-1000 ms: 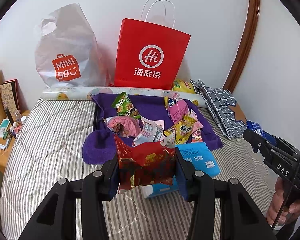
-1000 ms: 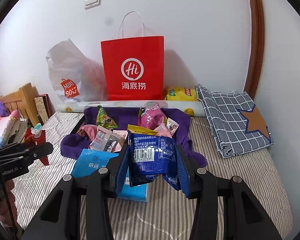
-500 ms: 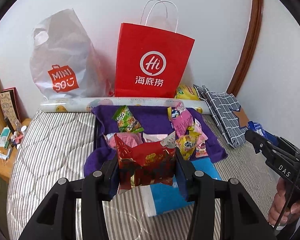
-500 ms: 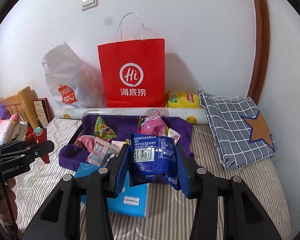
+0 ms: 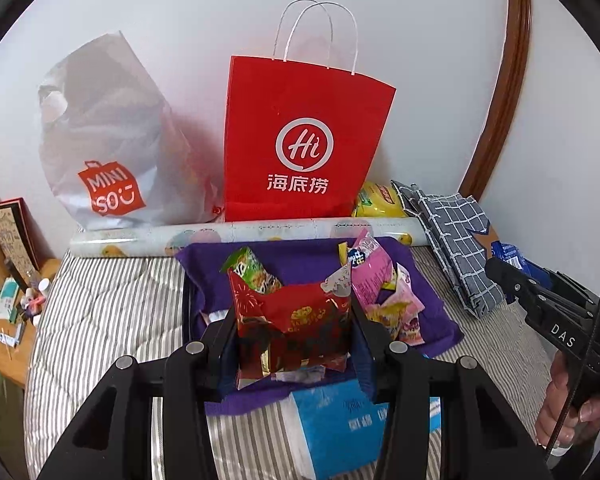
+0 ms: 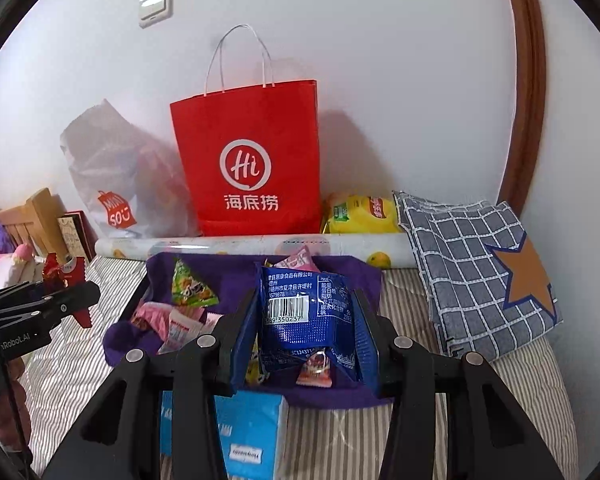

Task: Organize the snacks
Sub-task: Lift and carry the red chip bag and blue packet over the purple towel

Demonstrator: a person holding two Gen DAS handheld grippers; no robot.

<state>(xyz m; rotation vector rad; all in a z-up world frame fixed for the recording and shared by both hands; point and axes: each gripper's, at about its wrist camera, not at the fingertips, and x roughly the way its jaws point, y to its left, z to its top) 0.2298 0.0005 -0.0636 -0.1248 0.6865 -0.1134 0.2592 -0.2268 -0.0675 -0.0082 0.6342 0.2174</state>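
A red paper bag [image 6: 246, 168] stands behind the purple cloth [image 6: 236, 276] of snacks; a translucent plastic bag [image 6: 108, 168] stands left of it.

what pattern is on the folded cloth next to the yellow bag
A grey-blue and white grid check on the folded cloth, with an orange star patch; the right wrist view shows it best.

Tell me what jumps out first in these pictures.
The tall red paper bag with white rope handles stands against the white wall behind the striped bed. Close up, the left gripper has its jaws shut on a crinkled red foil snack packet, and the right gripper on a blue foil snack packet.
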